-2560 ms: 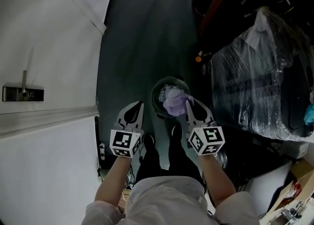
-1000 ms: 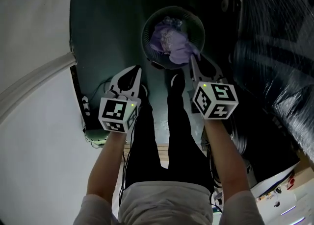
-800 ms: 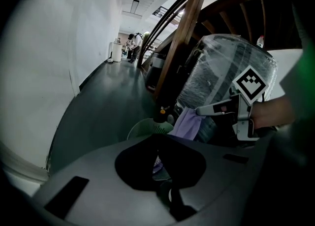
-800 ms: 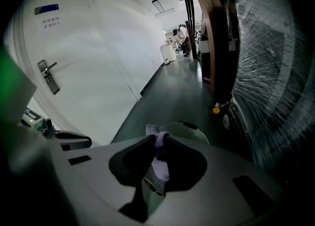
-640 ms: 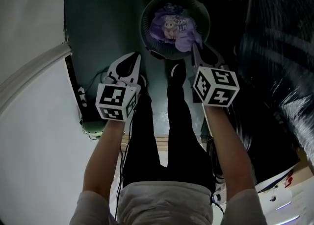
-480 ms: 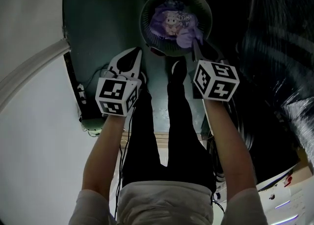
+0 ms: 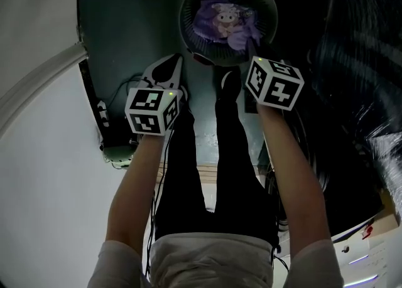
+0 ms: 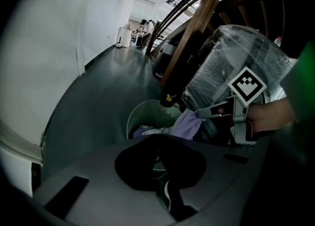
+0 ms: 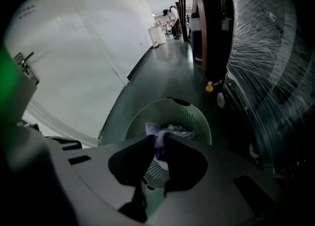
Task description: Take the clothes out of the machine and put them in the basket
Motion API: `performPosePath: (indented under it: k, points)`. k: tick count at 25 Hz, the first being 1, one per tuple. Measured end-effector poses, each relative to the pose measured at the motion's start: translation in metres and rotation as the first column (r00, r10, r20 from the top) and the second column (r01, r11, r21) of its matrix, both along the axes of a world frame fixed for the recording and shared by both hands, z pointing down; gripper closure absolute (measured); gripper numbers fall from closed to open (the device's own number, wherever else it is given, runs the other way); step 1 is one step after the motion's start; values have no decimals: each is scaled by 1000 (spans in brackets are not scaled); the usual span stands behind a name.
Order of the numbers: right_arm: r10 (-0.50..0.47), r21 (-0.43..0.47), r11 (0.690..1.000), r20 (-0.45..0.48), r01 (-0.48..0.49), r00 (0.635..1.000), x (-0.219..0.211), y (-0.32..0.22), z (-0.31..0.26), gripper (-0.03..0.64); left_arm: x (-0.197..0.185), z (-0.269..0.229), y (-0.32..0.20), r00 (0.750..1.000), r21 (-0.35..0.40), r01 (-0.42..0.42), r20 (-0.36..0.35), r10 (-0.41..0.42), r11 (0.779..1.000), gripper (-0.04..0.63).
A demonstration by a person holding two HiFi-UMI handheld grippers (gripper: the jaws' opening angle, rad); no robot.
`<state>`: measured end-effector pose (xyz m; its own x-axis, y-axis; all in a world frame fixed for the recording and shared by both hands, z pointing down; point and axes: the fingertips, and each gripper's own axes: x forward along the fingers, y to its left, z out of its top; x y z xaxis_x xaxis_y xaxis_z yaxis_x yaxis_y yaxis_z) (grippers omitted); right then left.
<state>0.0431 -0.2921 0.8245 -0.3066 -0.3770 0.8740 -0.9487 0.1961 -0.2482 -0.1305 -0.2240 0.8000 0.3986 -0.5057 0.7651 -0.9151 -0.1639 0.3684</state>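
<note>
A round pale-green basket stands on the dark floor in front of the person's feet. A purple garment with a cartoon print lies in it. My right gripper points down at the basket's near right rim and is shut on a fold of that purple garment. The left gripper view shows the cloth hanging from the right gripper over the basket. My left gripper hovers left of the basket, jaws together, with nothing in it.
A plastic-wrapped machine fills the right side, close to the basket. A white wall runs along the left. The person's legs and shoes stand just behind the basket. A small orange thing lies on the floor beyond it.
Both grippers have sunk toward the basket. The purple garment has come down with the right gripper and now lies spread in the basket, print up.
</note>
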Motion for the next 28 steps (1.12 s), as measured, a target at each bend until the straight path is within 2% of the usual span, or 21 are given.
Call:
performPosePath:
  k: [10,15,17,19,22,28]
  points:
    - [-9,-48,999,-16,8,1000,1,6,10,532,8,-3,-9,1000,12,5,-17,-4,1000,575]
    - [-21,-56,998,-3,21,1000,-4,7,11,477,7,-4,-12,1000,12,15,-23,-15,1000,575]
    - [-21,-53,998,8,22,1000,-8,7,9,431,6,-4,-12,1000,11,15,-21,-15,1000,575]
    - [-24,-59,998,15,25,1000,-12,8,9,348,5,-3,-12,1000,10,16,-21,-15,1000,575]
    - [-25,-66,997,13,26,1000,-12,10,10,308,6,-3,-12,1000,9,18,-21,-18,1000,575]
    - [-29,-67,997,9,30,1000,-10,15,10,314,6,-2,-10,1000,7,15,-18,-15,1000,575]
